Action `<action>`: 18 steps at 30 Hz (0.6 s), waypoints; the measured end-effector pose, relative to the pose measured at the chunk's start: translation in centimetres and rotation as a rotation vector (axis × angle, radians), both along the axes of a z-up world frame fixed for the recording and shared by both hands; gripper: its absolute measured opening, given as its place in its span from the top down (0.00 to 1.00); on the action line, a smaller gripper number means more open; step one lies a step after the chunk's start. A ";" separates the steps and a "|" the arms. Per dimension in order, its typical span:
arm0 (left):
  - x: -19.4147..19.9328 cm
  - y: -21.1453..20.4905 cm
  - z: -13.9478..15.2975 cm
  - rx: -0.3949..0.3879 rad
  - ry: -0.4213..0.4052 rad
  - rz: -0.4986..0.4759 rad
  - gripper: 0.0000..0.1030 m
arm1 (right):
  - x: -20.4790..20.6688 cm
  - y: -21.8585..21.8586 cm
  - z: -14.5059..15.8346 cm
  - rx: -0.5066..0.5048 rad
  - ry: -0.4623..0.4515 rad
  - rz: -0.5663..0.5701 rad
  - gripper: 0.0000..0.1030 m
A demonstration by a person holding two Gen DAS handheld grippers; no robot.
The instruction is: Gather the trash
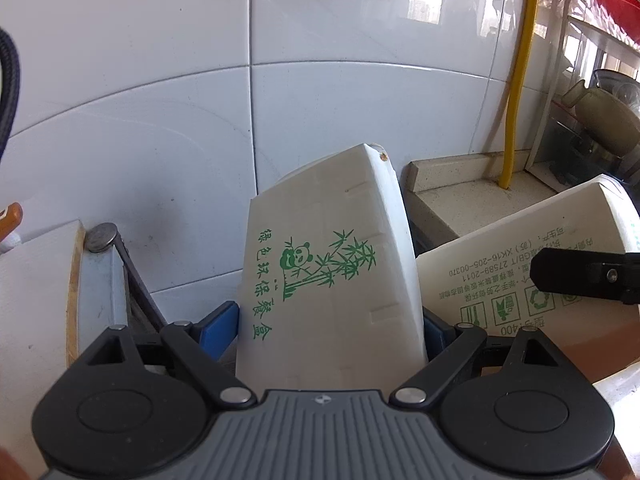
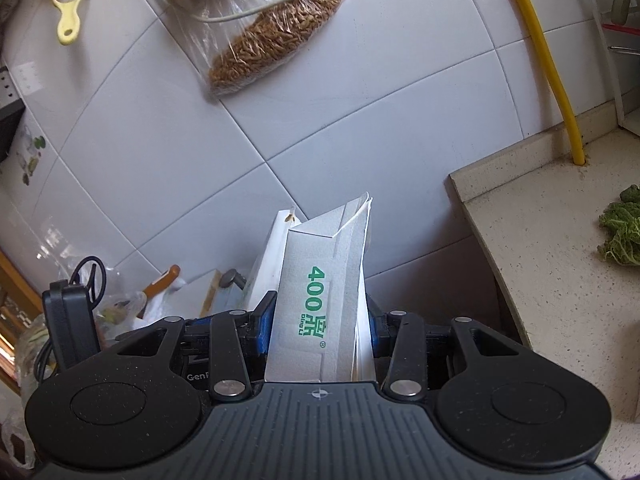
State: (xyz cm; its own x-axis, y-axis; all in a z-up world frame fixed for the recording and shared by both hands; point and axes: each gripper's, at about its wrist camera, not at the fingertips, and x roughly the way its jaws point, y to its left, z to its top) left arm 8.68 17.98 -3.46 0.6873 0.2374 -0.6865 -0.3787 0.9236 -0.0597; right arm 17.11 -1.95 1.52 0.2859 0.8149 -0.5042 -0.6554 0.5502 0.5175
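Cartons fill both of my claws. My left claw point(image 1: 332, 332) is clamped on a white paper meal box point(image 1: 324, 264) printed with a green panda and bamboo; the blue pads point(image 1: 218, 330) press its two sides with the jaws spread wide, and the box stands upright between them, its top edge rising in front of the white wall tiles point(image 1: 160, 120). My right claw point(image 2: 320, 332) is clamped on a second meal box point(image 2: 324, 304), grey-white with "400" in green on its face, pinched narrow between the blue pads point(image 2: 266, 320) with its folded top flaps pointing up and away from me. In the left wrist view this second box point(image 1: 520, 264) shows to the right of the panda box, just beside it and tilted, with one black finger point(image 1: 580, 272) of my right claw across its printed side. In the right wrist view the panda box point(image 2: 272, 256) stands just behind and to the left of the "400" box. To the right lies the speckled bench point(image 2: 540, 248), with a yellow hose point(image 2: 544, 64) running down the wall to its far edge and a leafy green vegetable point(image 2: 622, 228) lying at the right. On the far wall hangs a clear bag of brown grain point(image 2: 276, 36). At the near left a cutting board point(image 1: 36, 300) leans by the wall.
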 end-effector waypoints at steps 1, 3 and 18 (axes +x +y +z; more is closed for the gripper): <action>0.1 0.1 -0.3 -0.003 0.007 0.002 0.15 | 0.2 0.1 -0.4 -0.007 0.009 0.000 0.52; 0.3 0.1 -0.8 -0.010 0.022 0.007 0.15 | 0.5 0.5 -1.1 -0.025 0.022 0.001 0.52; 2.4 -0.3 -4.7 -0.067 0.142 0.026 0.14 | 2.9 2.3 -5.0 -0.128 0.094 -0.003 0.51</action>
State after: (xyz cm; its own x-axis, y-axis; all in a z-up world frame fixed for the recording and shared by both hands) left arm 11.10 17.65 -8.18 0.5764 0.2043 -0.7912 -0.4119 0.9089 -0.0653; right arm 19.98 0.34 -3.46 0.2353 0.7416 -0.6282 -0.6056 0.6174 0.5020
